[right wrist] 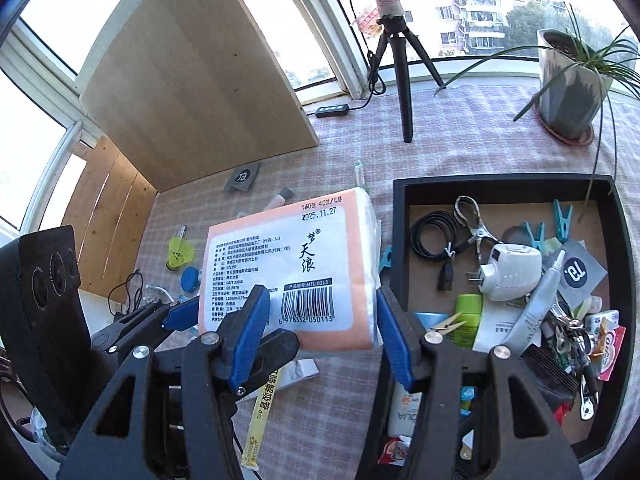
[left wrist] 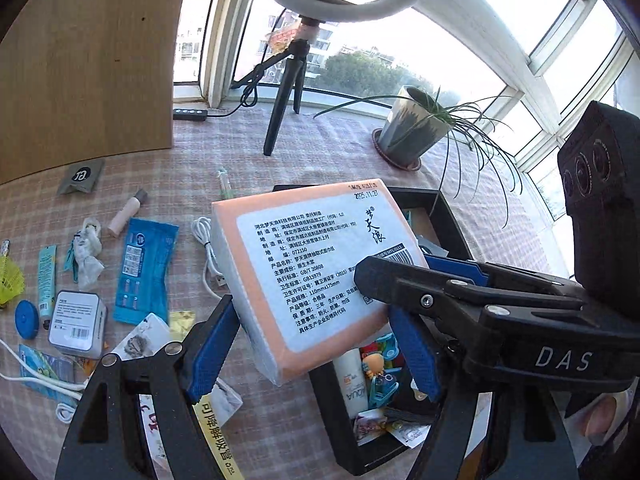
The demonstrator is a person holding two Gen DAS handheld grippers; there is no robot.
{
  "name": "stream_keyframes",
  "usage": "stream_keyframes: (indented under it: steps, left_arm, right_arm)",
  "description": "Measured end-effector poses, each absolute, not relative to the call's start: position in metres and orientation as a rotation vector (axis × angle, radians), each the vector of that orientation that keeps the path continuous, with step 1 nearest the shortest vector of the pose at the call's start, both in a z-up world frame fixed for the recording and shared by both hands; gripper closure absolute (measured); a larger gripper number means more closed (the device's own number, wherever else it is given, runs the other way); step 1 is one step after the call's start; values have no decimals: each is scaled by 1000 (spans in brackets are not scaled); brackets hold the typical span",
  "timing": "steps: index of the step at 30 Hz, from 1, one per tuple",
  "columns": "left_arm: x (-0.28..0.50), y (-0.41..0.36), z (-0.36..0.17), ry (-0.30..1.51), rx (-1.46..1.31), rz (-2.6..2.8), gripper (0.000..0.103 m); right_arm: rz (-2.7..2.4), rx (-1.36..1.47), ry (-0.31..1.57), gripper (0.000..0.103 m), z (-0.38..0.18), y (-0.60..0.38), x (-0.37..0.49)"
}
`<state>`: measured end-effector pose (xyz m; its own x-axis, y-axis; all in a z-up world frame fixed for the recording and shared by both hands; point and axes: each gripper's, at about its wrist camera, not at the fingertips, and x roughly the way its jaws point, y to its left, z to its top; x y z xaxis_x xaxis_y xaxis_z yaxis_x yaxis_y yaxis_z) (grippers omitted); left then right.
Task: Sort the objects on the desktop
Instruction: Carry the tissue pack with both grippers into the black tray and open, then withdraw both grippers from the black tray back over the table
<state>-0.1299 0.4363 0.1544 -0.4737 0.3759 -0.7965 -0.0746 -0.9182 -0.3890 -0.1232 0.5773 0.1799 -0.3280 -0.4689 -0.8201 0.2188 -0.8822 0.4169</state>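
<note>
- Both grippers, left gripper point(left wrist: 316, 344) and right gripper point(right wrist: 324, 320), clamp the tissue pack point(left wrist: 320, 264) above the tablecloth point(left wrist: 320, 148).
- Pack label reads "2025.11.27", "MTL-0113".
- Black tray point(right wrist: 400, 216) lies beside it; right gripper body point(left wrist: 560, 356) reads "DAS".

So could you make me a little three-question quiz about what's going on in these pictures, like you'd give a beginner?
1. True or false: the orange tissue pack is lying flat on the tablecloth.
2. Multiple choice: which grippers hold the pack? A) left gripper only B) right gripper only C) both
3. Fill the gap: the white plug adapter lies inside the black ____.

Key:
1. False. It is lifted clear of the cloth, tilted.
2. C. Each gripper's blue pads press on the pack's sides.
3. Tray; the adapter sits there among a coiled black cable and teal clothes pegs.
</note>
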Motion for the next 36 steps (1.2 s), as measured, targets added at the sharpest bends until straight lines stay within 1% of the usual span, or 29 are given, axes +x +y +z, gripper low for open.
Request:
stream_keyframes:
  steps: [5, 12, 22, 25, 27, 30, 31, 32, 36]
  left_arm:
    - [-138, 497, 153, -444, -1424, 2399, 29]
    - [-159, 570, 154, -400, -1416, 2361, 29]
    - [-196, 632, 144, -333, -1439, 2304, 29]
    - [-204, 639, 141, -316, -1456, 2297, 28]
    - [-207, 641, 134, -282, -1500, 2291, 27]
    - [-206, 635, 132, -266, -1507, 2297, 27]
    - [-204, 631, 132, -263, -1505, 2302, 27]
    - [-202, 626, 133, -263, -1505, 2305, 27]
    - [-190, 595, 138, -314, -1497, 2319, 27]
  right_arm:
    - [-2296, 1519, -359, 49, 177, 648, -122]
    - [-2385, 1534, -398, 49, 172, 723, -131]
    - [-2433, 1586, -468, 49, 155, 790, -161]
    - [-2447, 1595, -432, 49, 155, 791, -165]
    - [-2461, 1594, -368, 49, 156, 788, -167]
    - [-2516, 1580, -312, 44, 164, 788, -171]
    - [-2527, 1566, -317, 41, 169, 791, -171]
    - [-2531, 1553, -327, 40, 172, 791, -171]
    - [-2525, 1521, -354, 40, 184, 784, -167]
